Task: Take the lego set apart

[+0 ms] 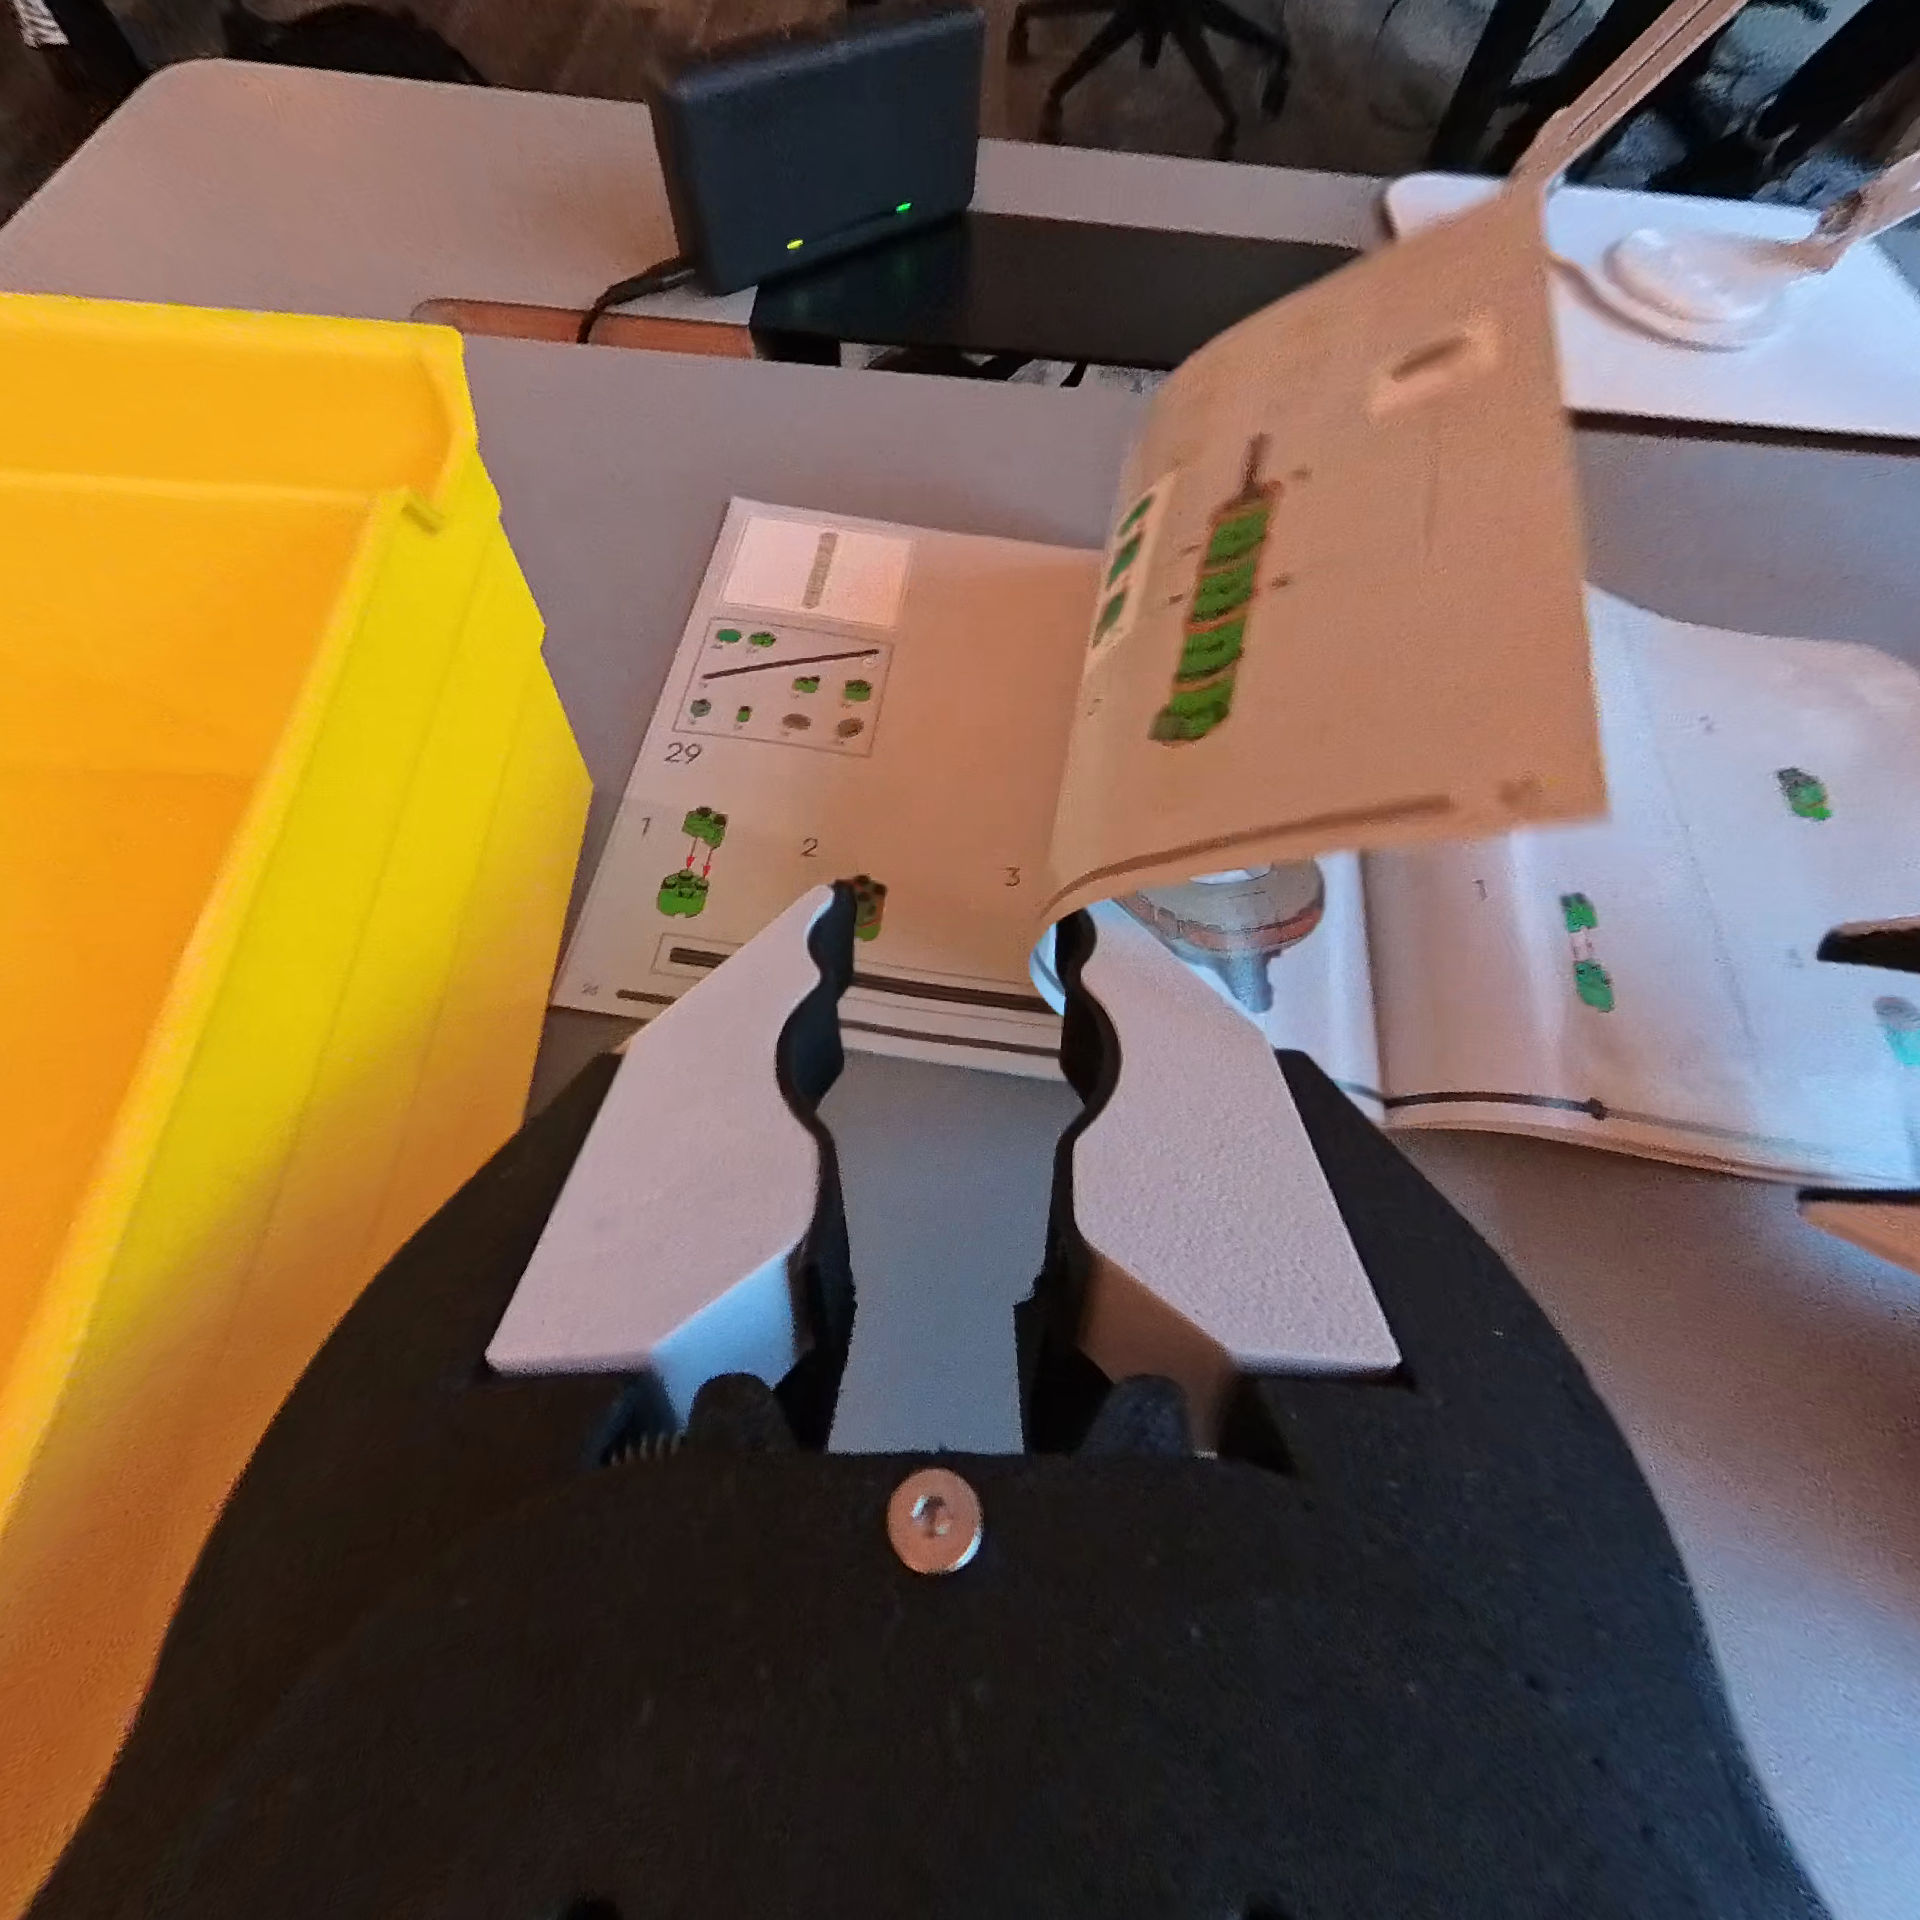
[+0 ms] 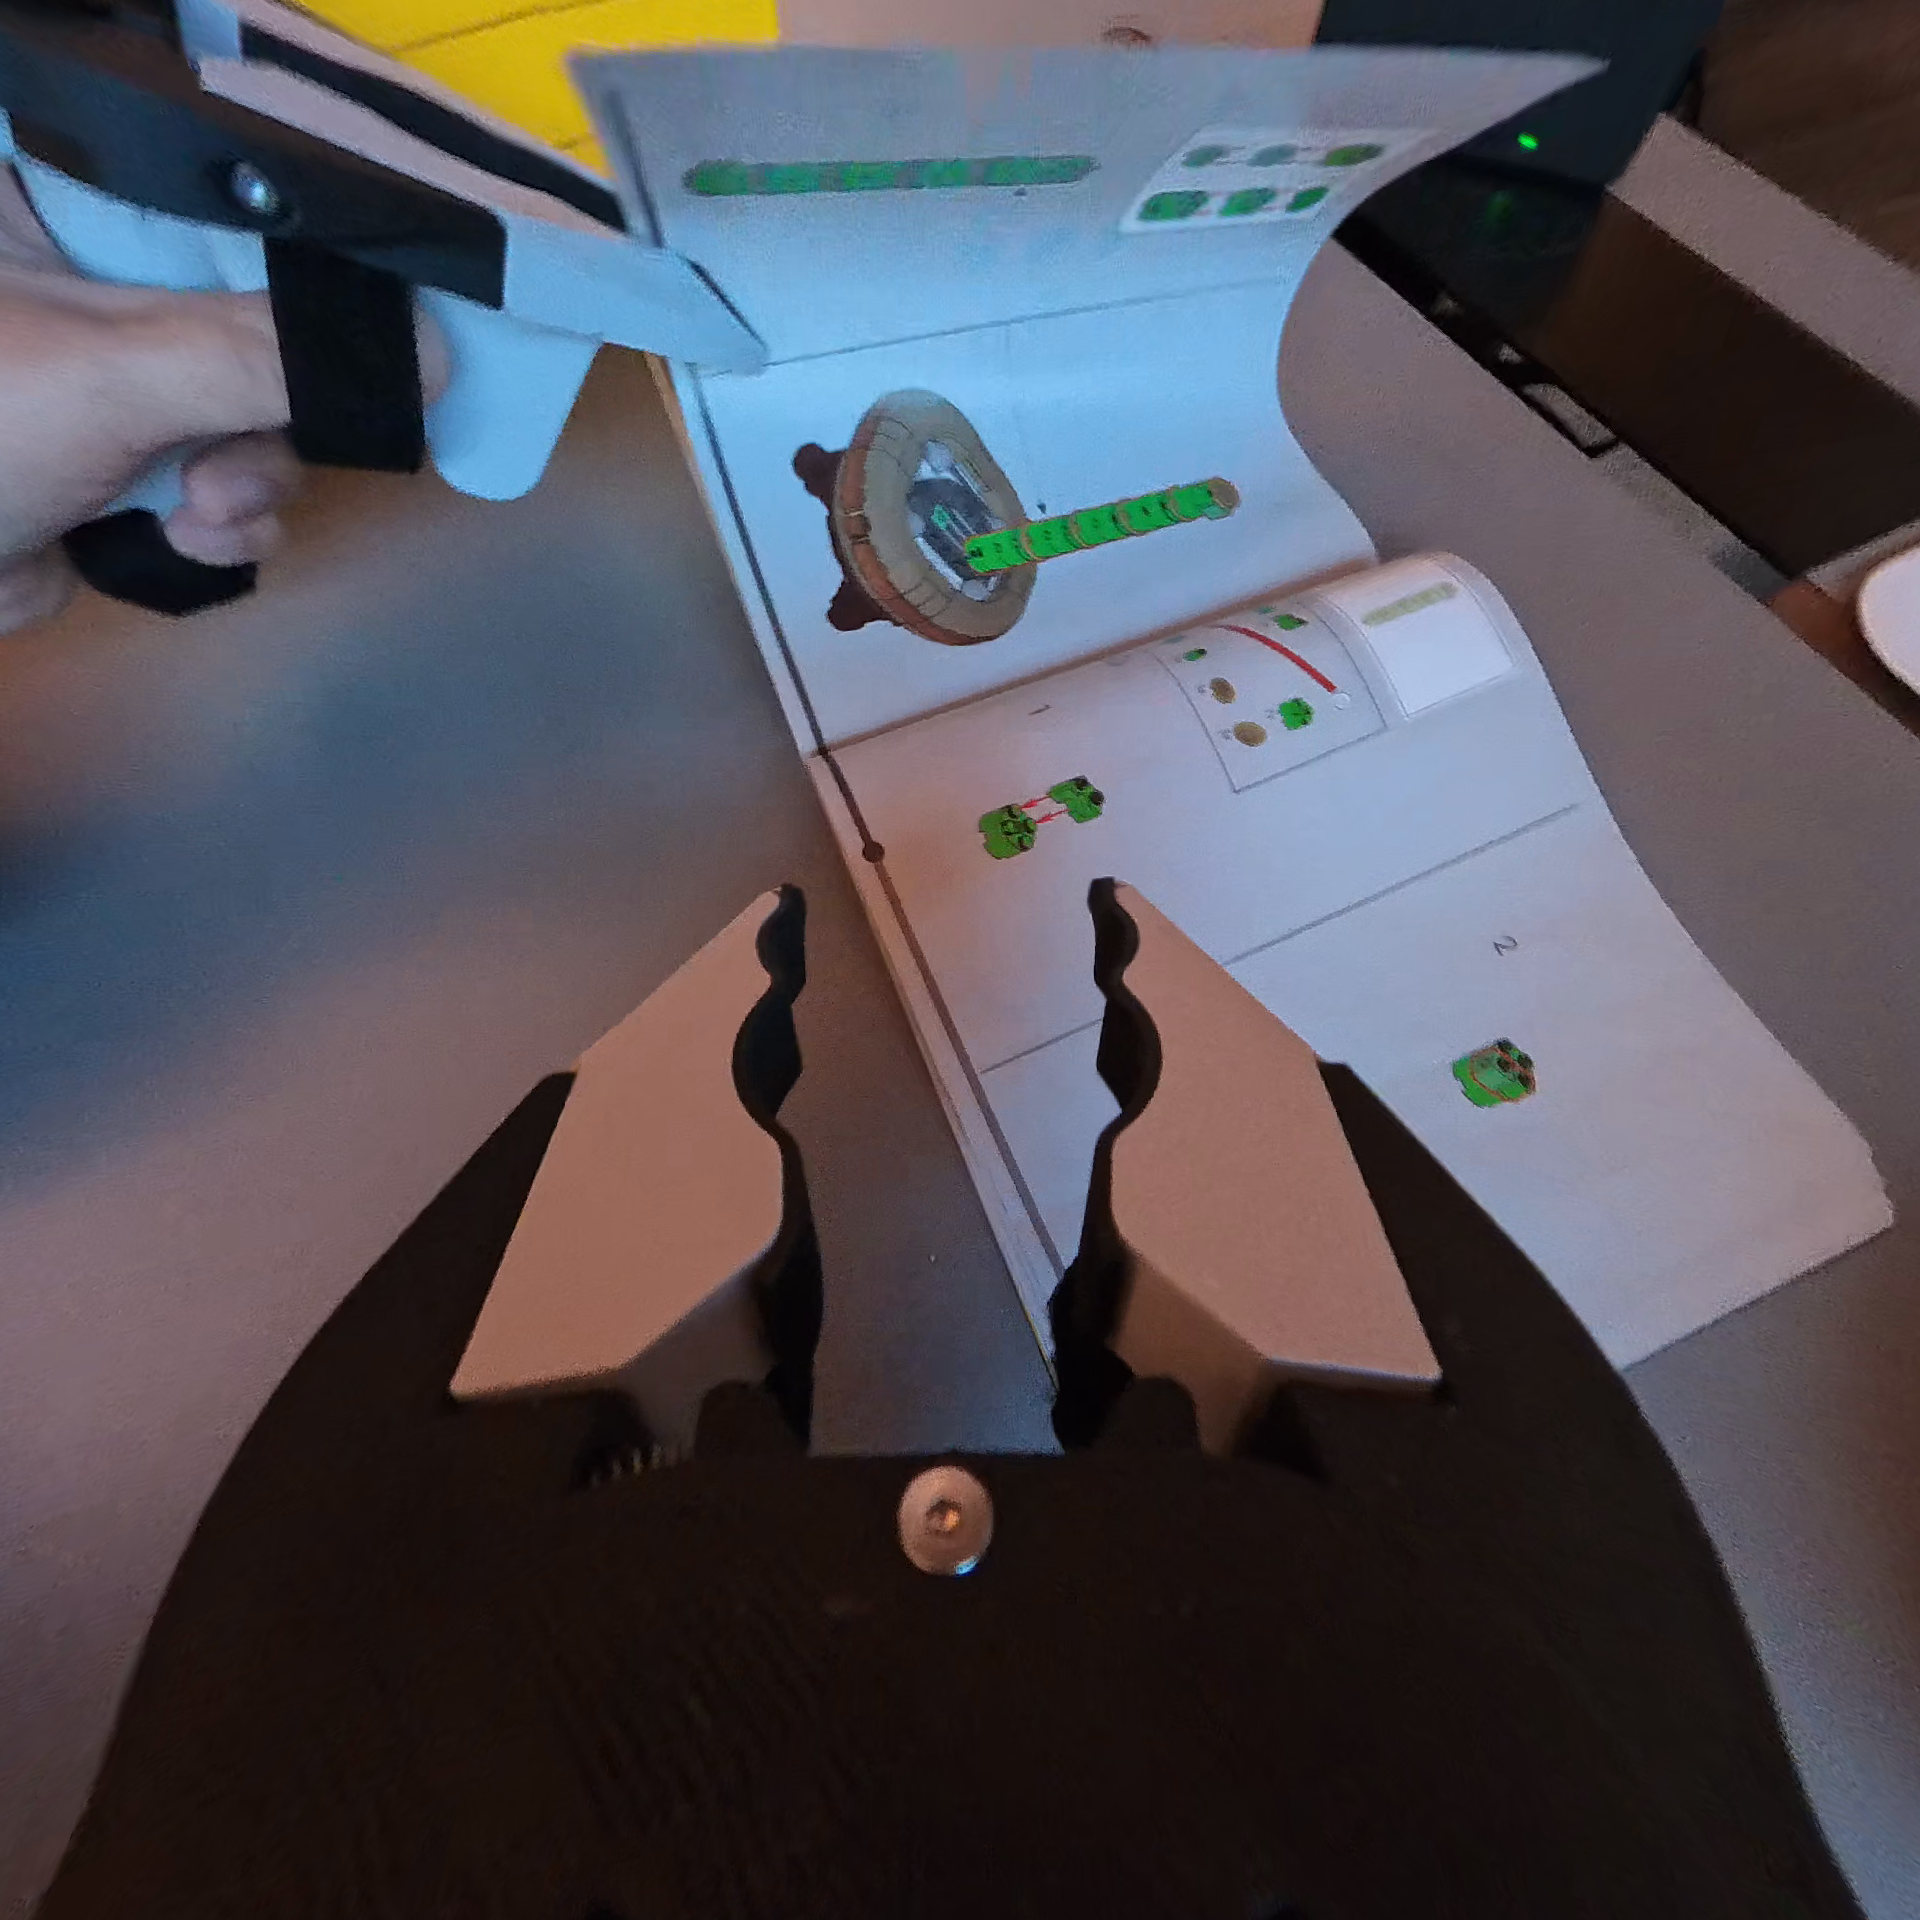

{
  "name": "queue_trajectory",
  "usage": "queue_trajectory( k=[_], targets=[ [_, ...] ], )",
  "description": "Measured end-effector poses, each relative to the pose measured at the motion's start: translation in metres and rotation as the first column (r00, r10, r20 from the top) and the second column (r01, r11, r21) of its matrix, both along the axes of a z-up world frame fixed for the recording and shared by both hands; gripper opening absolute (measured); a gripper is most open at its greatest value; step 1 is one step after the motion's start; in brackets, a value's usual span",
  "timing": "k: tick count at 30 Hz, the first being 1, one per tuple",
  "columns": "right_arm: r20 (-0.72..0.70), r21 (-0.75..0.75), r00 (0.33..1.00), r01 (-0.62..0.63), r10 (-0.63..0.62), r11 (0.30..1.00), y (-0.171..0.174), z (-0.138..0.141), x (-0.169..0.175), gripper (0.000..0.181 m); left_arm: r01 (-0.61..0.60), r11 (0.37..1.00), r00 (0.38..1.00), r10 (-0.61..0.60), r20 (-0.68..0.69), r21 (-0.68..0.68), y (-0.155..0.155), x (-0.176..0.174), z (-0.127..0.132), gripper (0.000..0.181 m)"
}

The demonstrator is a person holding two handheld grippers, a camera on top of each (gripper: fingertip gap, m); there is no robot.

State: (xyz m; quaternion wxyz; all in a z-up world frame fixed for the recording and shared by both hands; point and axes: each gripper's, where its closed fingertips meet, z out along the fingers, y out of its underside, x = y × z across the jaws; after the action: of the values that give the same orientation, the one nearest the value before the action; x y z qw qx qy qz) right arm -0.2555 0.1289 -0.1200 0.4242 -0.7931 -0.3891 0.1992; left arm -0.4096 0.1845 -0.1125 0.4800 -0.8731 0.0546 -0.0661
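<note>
No real lego pieces show in either view, only printed pictures in an open instruction booklet lying on the grey table; it also shows in the right wrist view. My left gripper is open and empty over the booklet's near edge. Its right fingertip is at the curled lower edge of a lifted page. In the right wrist view that page stands upright, with the left gripper against it. My right gripper is open and empty above the booklet's spine.
A yellow bin stands left of the booklet and shows at the top of the right wrist view. A black box with green lights sits at the back. A person's hand holds the left gripper. A white object lies back right.
</note>
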Motion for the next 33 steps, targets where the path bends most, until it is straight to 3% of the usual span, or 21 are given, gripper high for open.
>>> queue_trajectory(
  k=[4,8,11,13,21,23,25,27,29,31,33],
  targets=[
    [0.134,0.062,0.989,-0.07,0.061,0.996,-0.002,-0.019,-0.019,0.058,-0.049,0.998,0.996,0.051,-0.069,0.027,-0.006,-0.012,0.005,0.038],
    [0.213,0.101,0.977,-0.019,-0.003,0.995,0.012,-0.029,-0.024,0.057,-0.078,0.987,0.988,0.096,-0.125,0.144,-0.016,-0.017,0.029,0.042],
    [0.22,0.11,0.974,0.023,-0.047,0.994,0.023,-0.03,-0.022,0.046,-0.079,0.969,0.988,0.107,-0.112,0.235,-0.022,-0.015,0.049,0.039],
    [0.231,0.095,0.972,0.03,-0.051,0.995,0.027,-0.032,-0.019,0.028,-0.065,0.972,0.99,0.091,-0.108,0.228,-0.022,-0.012,0.047,0.039],
    [0.153,0.003,0.984,0.096,-0.095,0.995,0.04,-0.033,0.014,0.033,0.006,0.988,0.993,0.013,-0.117,0.155,-0.02,0.007,0.032,0.044],
    [0.125,-0.007,0.991,0.046,-0.045,0.999,0.026,-0.022,0.012,0.039,0.055,0.989,0.994,-0.042,-0.096,0.134,-0.022,0.019,0.028,0.044],
    [0.125,0.123,0.992,-0.01,-0.006,0.992,0.007,0.008,0.017,0.039,0.15,0.982,0.988,-0.145,-0.05,0.116,-0.026,0.042,0.025,0.044],
    [0.156,0.358,0.984,0.02,-0.081,0.933,-0.004,0.047,0.046,0.039,0.234,0.967,0.972,-0.235,-0.004,0.105,-0.034,0.066,0.024,0.046],
    [0.145,0.549,0.965,0.104,-0.217,0.829,-0.012,0.081,0.093,0.039,0.324,0.94,0.945,-0.327,0.013,0.107,-0.044,0.091,0.024,0.047],
    [0.133,0.61,0.919,0.219,-0.371,0.762,-0.014,0.091,0.15,0.046,0.386,0.916,0.922,-0.388,-0.006,0.104,-0.053,0.112,0.024,0.047],
    [0.117,0.579,0.854,0.357,-0.508,0.733,-0.009,0.083,0.206,0.051,0.449,0.888,0.893,-0.449,-0.019,0.098,-0.063,0.134,0.021,0.047]
  ],
)
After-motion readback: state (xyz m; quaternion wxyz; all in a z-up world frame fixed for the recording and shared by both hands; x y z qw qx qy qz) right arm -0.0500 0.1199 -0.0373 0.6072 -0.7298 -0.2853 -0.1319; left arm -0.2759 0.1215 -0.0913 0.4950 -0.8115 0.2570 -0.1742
